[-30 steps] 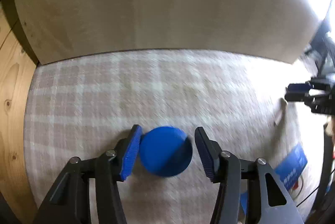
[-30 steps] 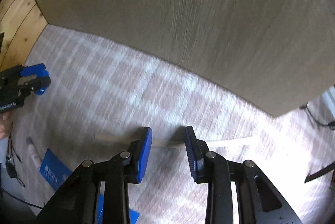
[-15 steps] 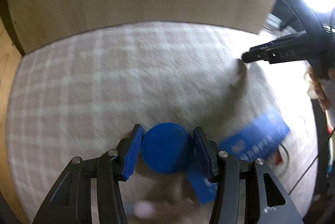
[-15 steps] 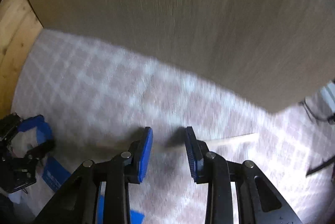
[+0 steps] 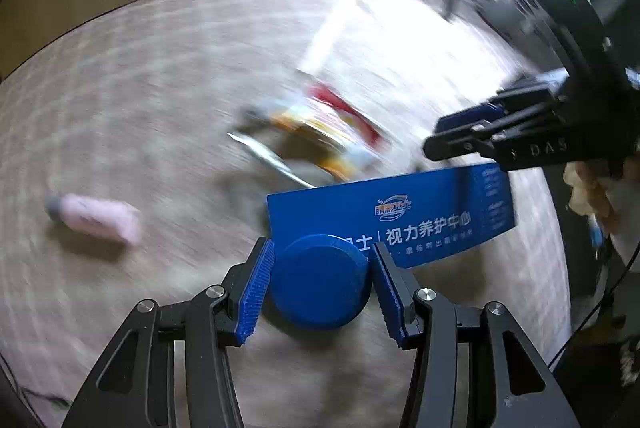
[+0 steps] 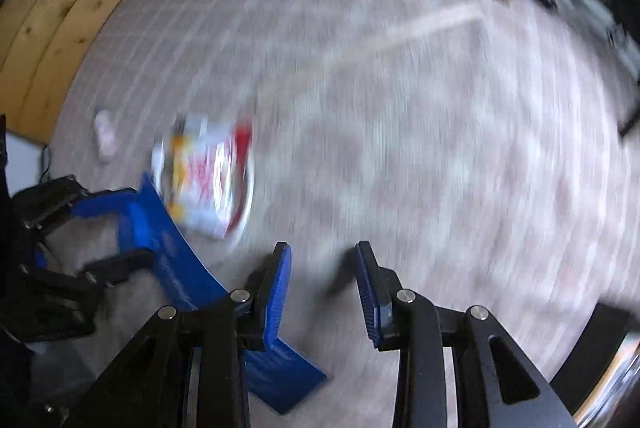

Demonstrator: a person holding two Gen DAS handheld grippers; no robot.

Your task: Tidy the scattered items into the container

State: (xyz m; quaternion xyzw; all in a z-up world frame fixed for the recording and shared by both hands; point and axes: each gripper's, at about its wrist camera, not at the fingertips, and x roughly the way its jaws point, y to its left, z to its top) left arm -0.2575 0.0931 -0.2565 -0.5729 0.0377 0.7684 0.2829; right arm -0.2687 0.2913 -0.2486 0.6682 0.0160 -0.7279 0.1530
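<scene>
Left wrist view: our left hand-held gripper (image 5: 322, 282) clamps a blue lid (image 5: 320, 282) above the blue box (image 5: 400, 211); beyond lie a snack packet (image 5: 324, 131) and pink tube (image 5: 96, 218). Our right hand-held gripper (image 6: 323, 288) is opening, nothing between its jaws.

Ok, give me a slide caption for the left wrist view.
Left gripper carries a round blue lid over the blue box; pink tube lies nearby.

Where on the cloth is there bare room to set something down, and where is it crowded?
Bare: the checked cloth right of the snack packet, up to the wooden stick; also the stretch beyond the pink tube. Crowded: around the blue box, packet and both grippers.
</scene>
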